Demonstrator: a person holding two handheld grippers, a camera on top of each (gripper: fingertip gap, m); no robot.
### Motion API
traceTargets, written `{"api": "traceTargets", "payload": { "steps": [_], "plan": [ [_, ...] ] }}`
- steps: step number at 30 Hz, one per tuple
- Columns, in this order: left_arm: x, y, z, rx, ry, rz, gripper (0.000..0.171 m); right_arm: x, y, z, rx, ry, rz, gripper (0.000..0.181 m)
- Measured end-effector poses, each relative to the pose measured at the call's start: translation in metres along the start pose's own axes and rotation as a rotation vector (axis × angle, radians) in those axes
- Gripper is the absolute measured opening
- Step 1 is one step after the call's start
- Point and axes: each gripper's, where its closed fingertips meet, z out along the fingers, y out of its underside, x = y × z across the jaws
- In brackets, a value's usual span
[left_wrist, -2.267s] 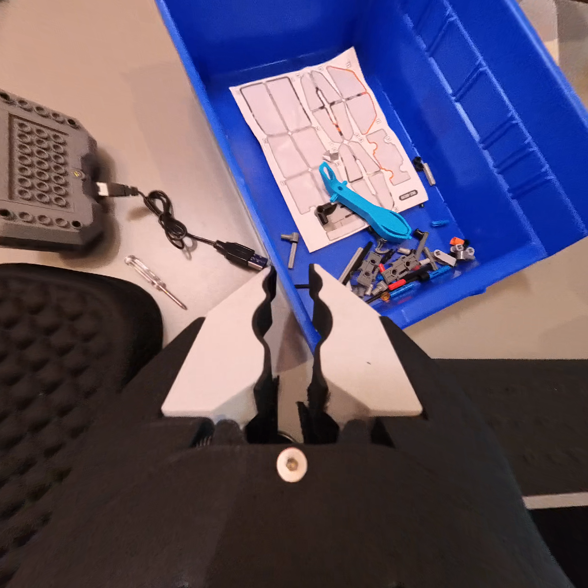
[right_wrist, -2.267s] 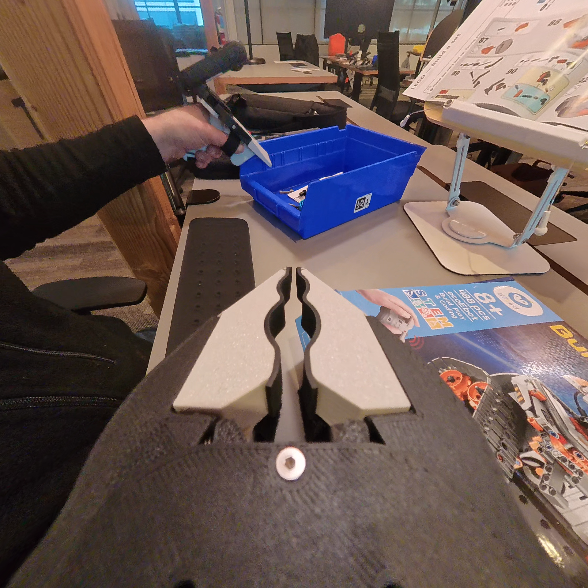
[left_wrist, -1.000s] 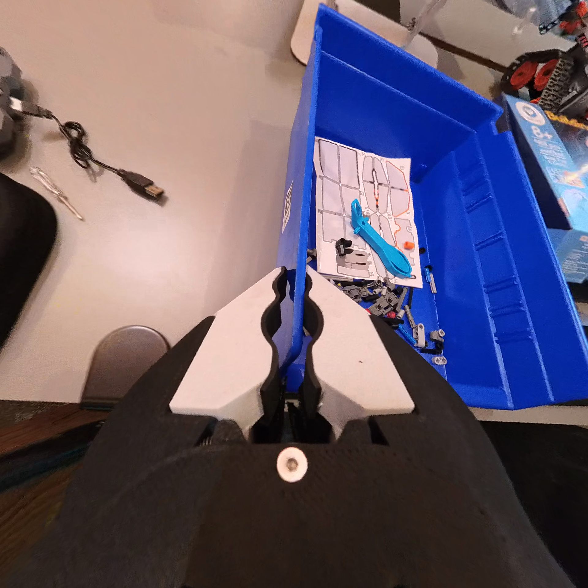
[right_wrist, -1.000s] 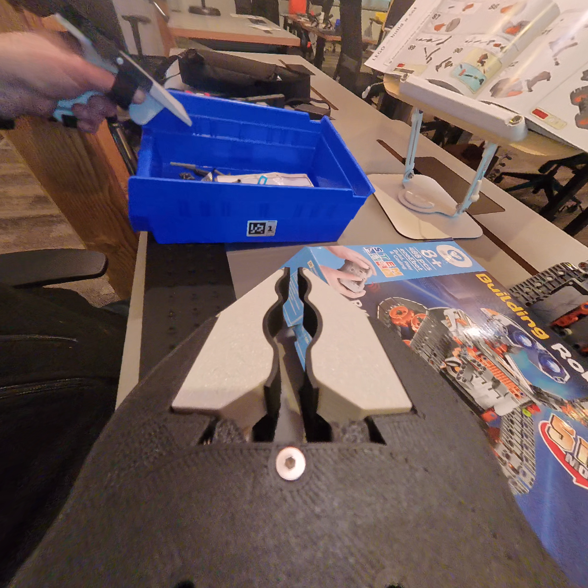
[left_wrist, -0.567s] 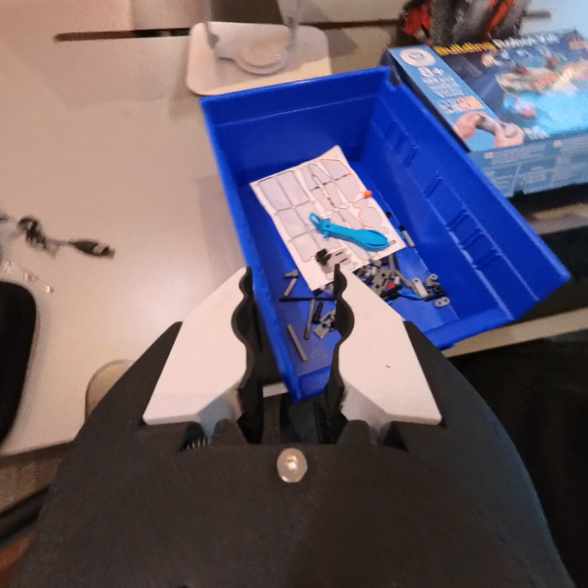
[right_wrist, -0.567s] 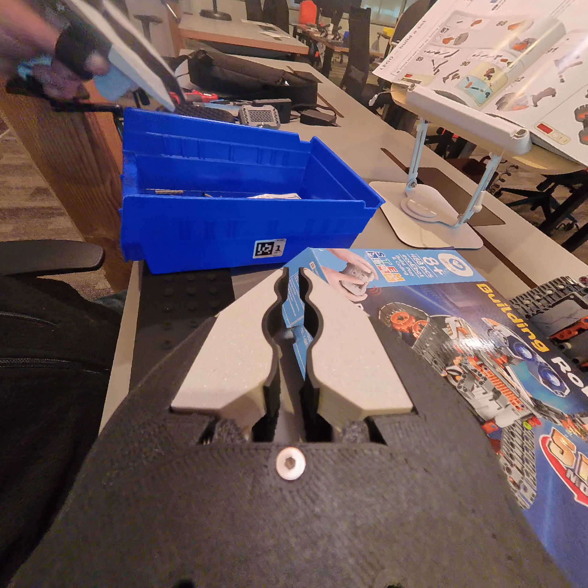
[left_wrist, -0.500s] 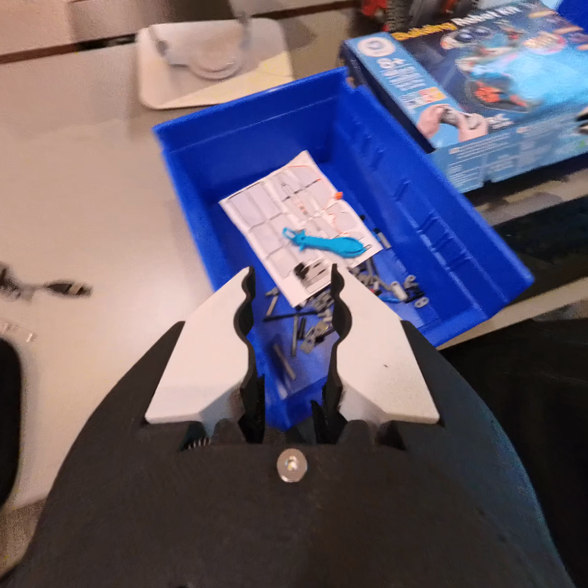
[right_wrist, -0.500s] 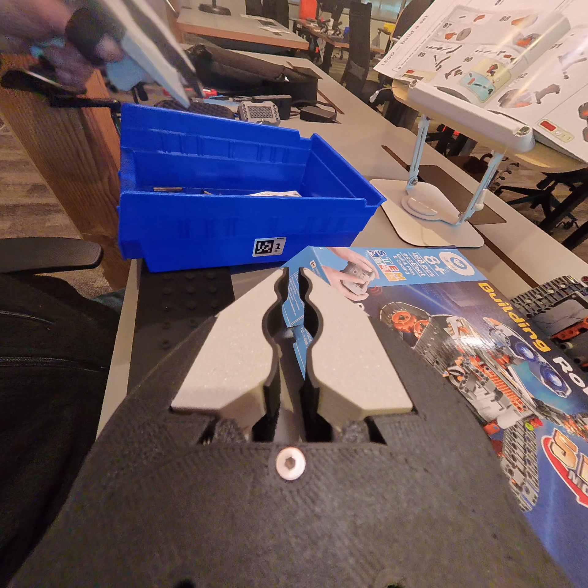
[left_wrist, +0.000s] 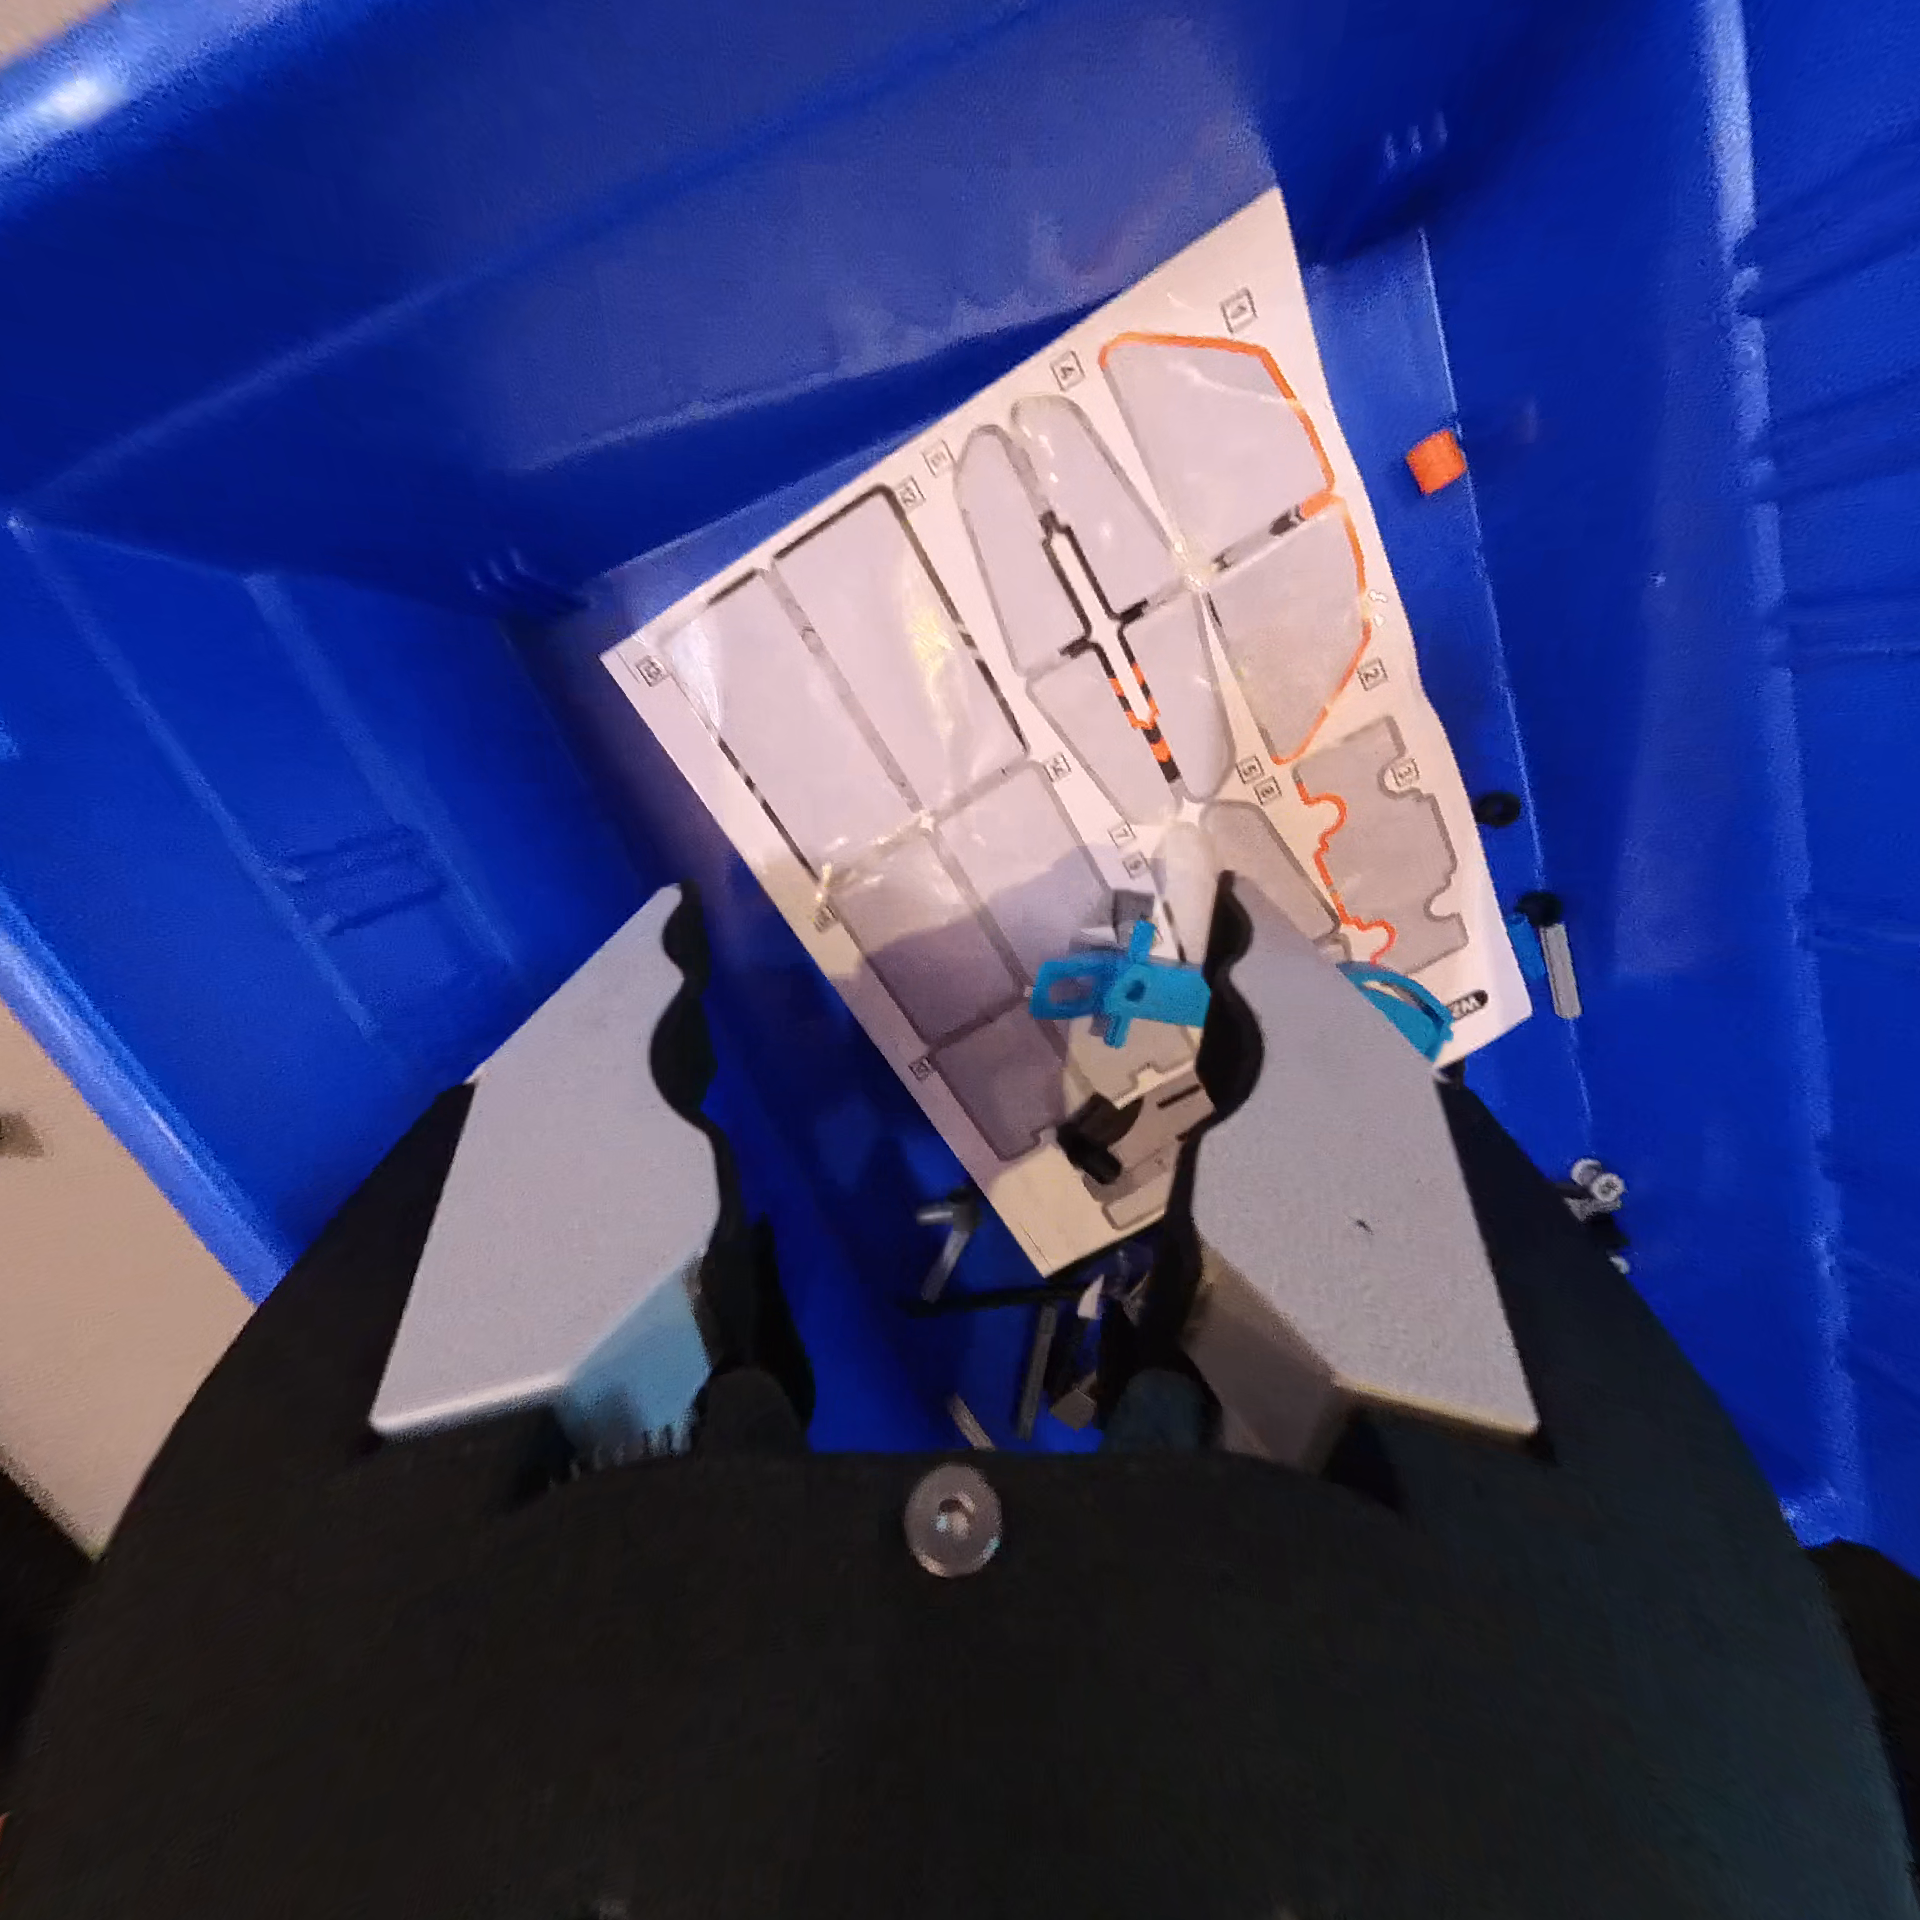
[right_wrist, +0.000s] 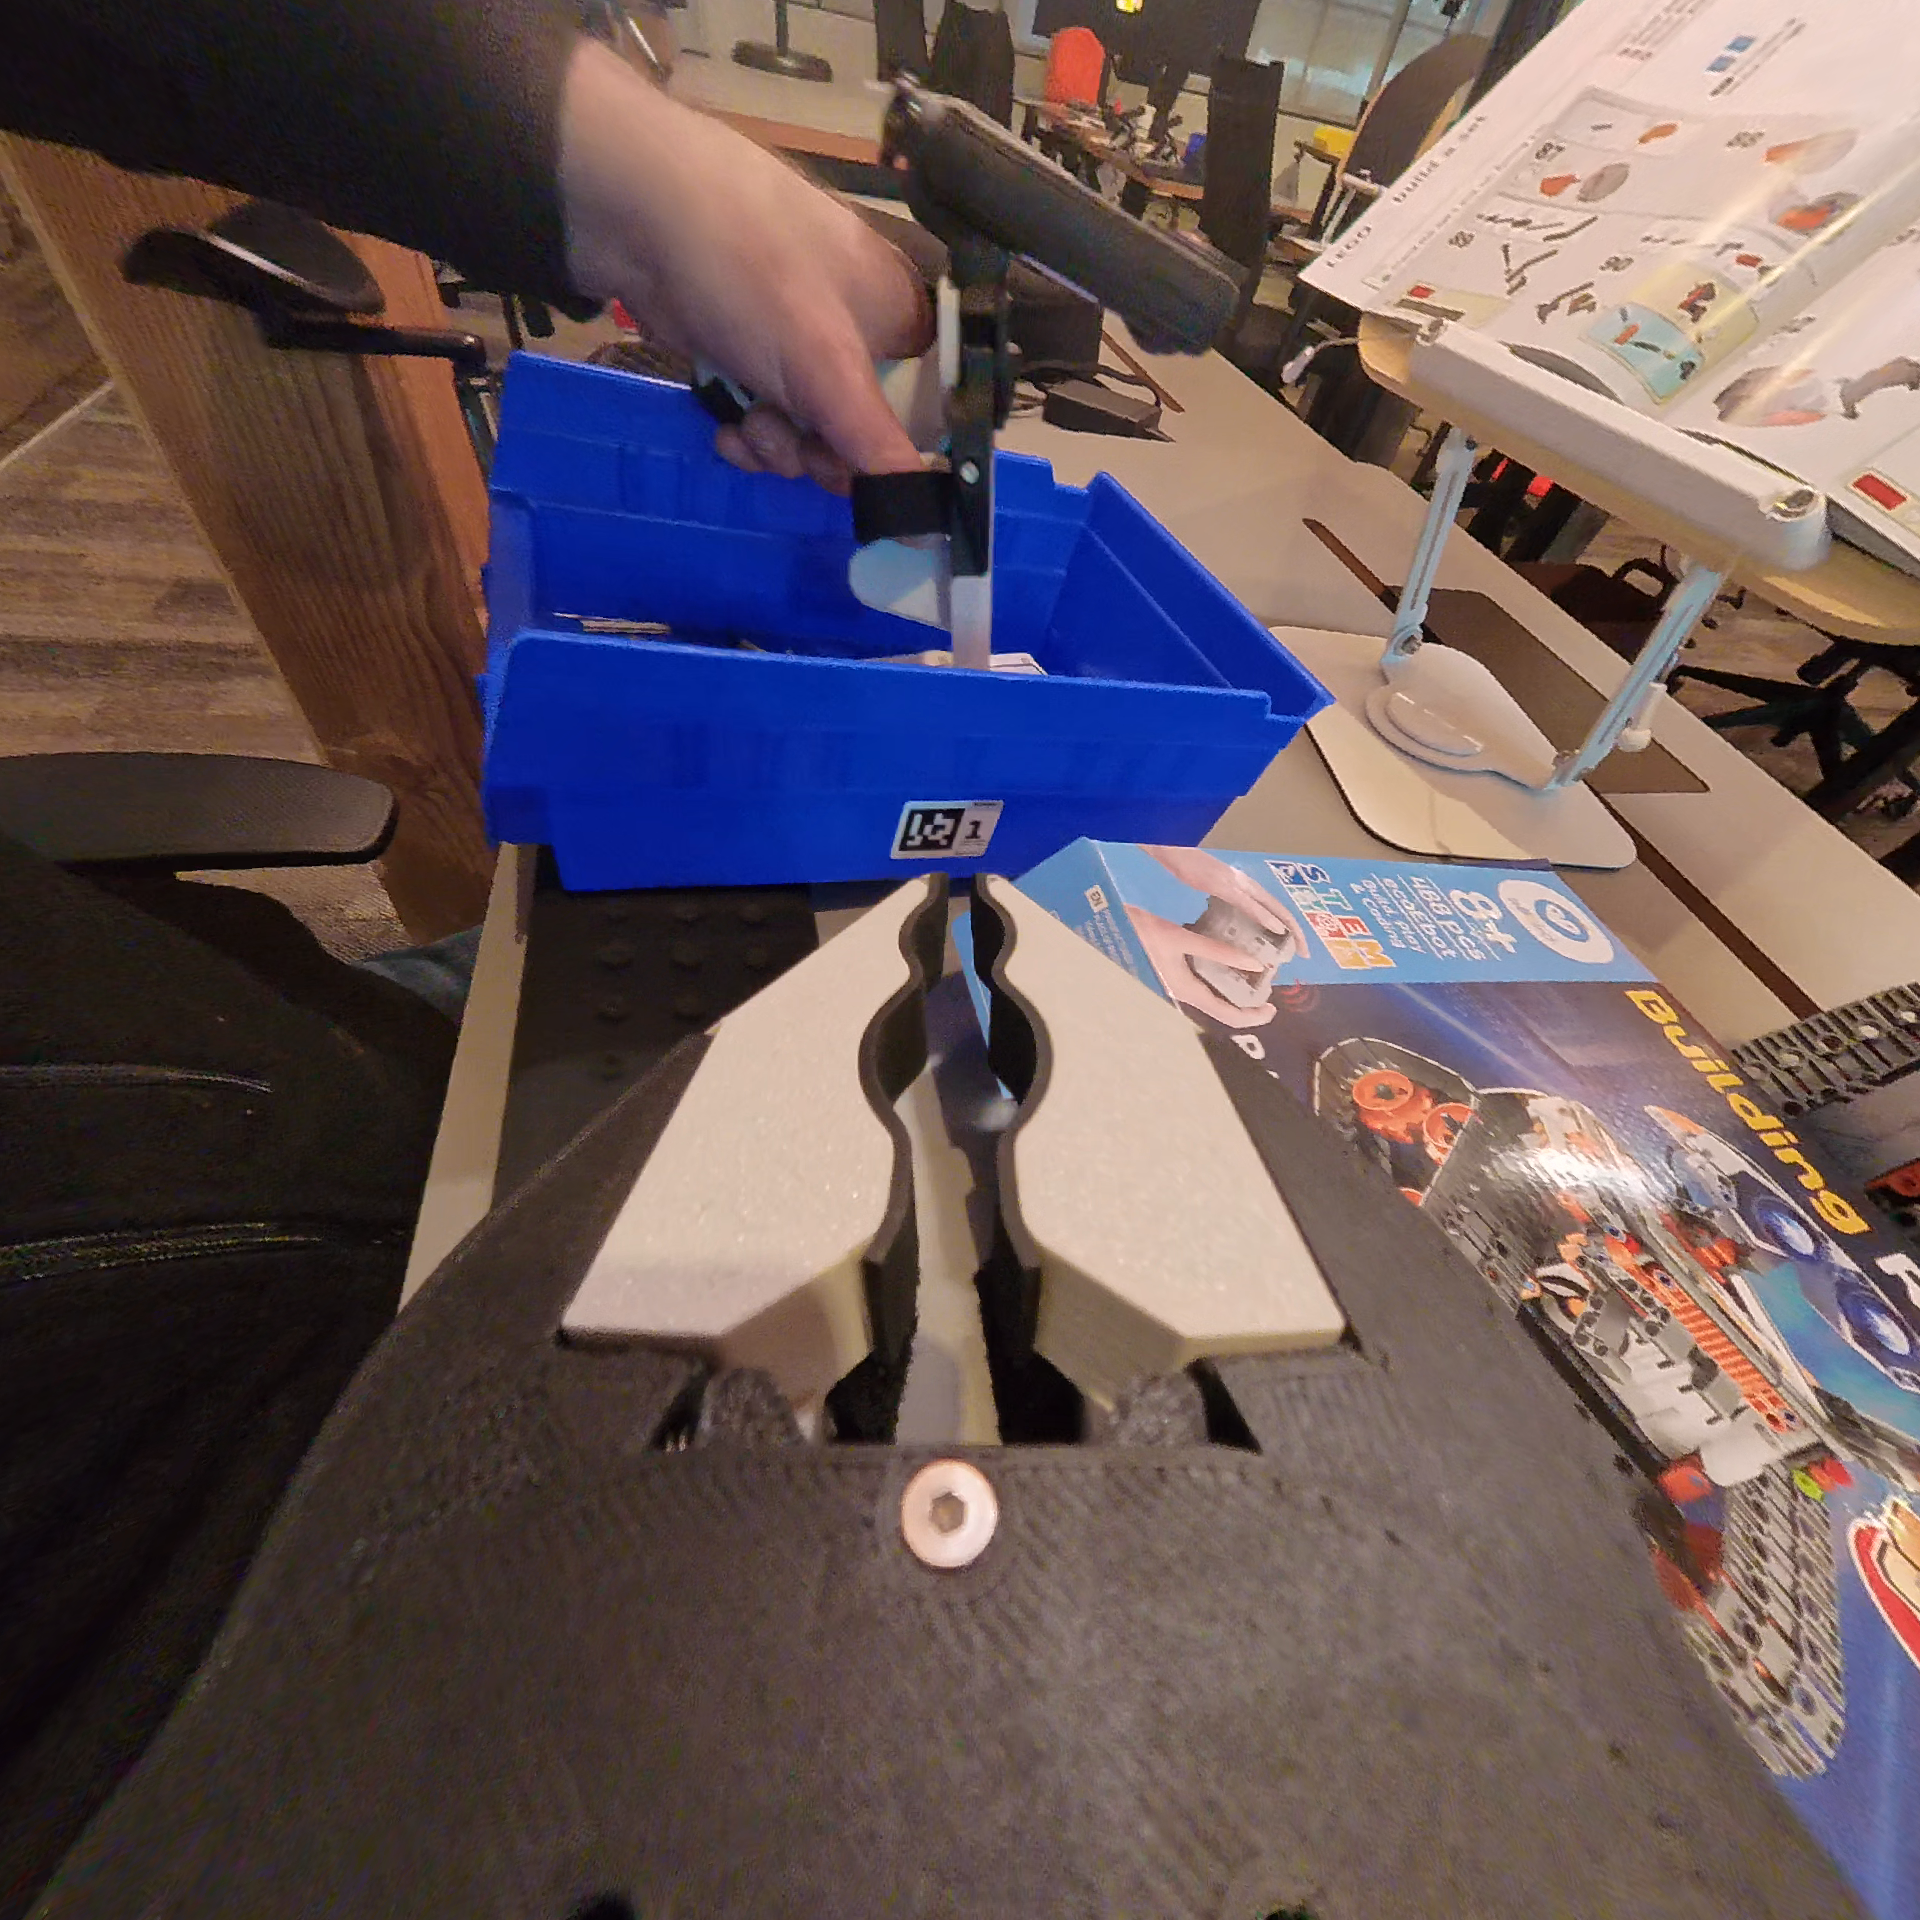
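The grey table (right_wrist: 1195, 488) fills the frame behind the blue bin (right_wrist: 831, 748). My left gripper (left_wrist: 951, 935) has dropped into it, jaws now spread over the sticker sheet (left_wrist: 935, 727) and turquoise tool (left_wrist: 1117, 987) mid-frame. My right gripper (right_wrist: 961, 899) stays nearly pressed together, empty, beside the kit box (right_wrist: 1455, 1039).

A deep blue plastic bin (left_wrist: 312, 436) sits on a table, and the left gripper (left_wrist: 951, 914) reaches down inside it with its two pale fingers spread wide apart, holding nothing. Between those fingers, just past the tips, a small light-blue plastic tool (left_wrist: 1117, 987) lies on a white sticker sheet (left_wrist: 935, 727) that rests flat on the bin floor, with small dark and grey building pieces (left_wrist: 1039, 1340) scattered at the sheet's near end. The right gripper (right_wrist: 961, 894) hovers outside the bin above the corner of a printed building-set box (right_wrist: 1475, 1101), its fingers nearly together with only a narrow gap and nothing between them.
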Motion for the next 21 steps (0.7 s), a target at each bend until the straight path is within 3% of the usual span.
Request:
{"api": "traceTargets", "payload": {
  "steps": [1,6,9,10,14,17,21],
  "plan": [
    [-0.001,-0.001,0.002,-0.014,-0.003,-0.002,0.085,-0.002,-0.001,0.0,0.005,-0.007,-0.001,0.001],
    [-0.006,-0.002,0.014,-0.094,-0.041,-0.005,0.075,-0.009,-0.007,-0.002,0.028,-0.027,-0.009,0.001],
    [-0.001,-0.001,0.018,-0.102,0.004,-0.017,0.044,-0.01,-0.011,-0.005,0.049,-0.028,-0.01,0.001],
    [0.0,0.0,0.02,-0.108,-0.002,-0.013,0.043,-0.01,-0.013,-0.007,0.056,-0.031,-0.009,0.0],
    [0.007,-0.006,0.022,-0.071,0.008,0.022,0.03,-0.012,-0.016,-0.009,0.075,-0.037,-0.007,0.0],
    [0.014,-0.012,0.018,-0.023,0.03,0.047,0.0,-0.012,-0.017,-0.011,0.079,-0.035,-0.007,0.0],
    [0.012,-0.021,0.0,0.059,0.007,0.07,0.0,-0.01,-0.018,-0.013,0.089,-0.032,0.001,0.0]
  ]
}}
